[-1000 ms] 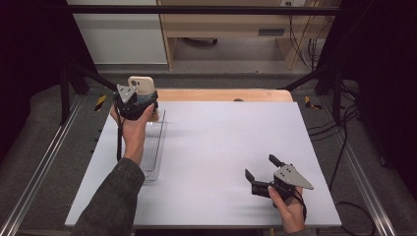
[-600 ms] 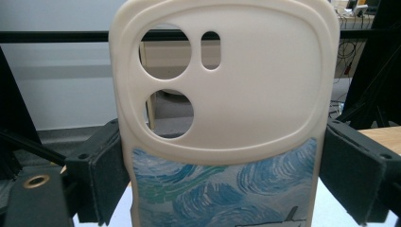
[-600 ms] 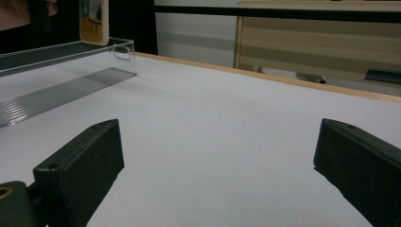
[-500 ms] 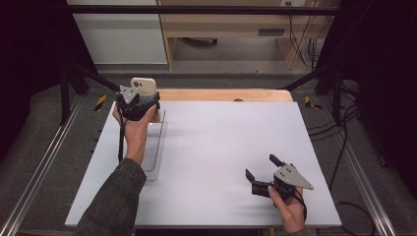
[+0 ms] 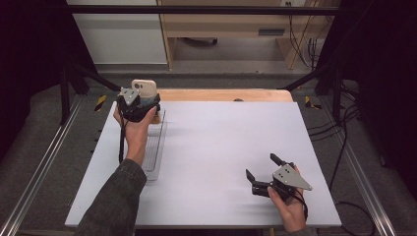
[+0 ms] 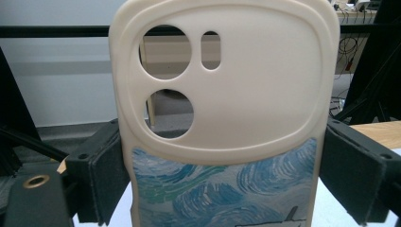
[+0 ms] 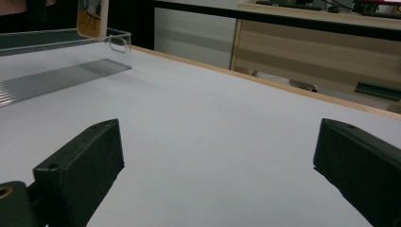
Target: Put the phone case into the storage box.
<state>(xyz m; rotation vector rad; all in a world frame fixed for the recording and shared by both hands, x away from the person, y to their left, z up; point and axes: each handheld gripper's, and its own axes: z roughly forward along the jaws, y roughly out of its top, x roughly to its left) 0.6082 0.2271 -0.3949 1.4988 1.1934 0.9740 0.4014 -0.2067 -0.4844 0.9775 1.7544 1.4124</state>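
While my left gripper (image 5: 142, 98) clamps the cream phone case (image 6: 222, 109) by its two long edges, upright with the camera holes uppermost, almost nothing has shifted over the last second; the case stays raised just above the far end of the clear tray (image 5: 156, 147) lying under my forearm; my right gripper (image 5: 263, 172) rests near the table's (image 5: 221, 142) front edge, jaws apart on nothing, well apart from the case; I judge the lift done and a carry or placing still to come
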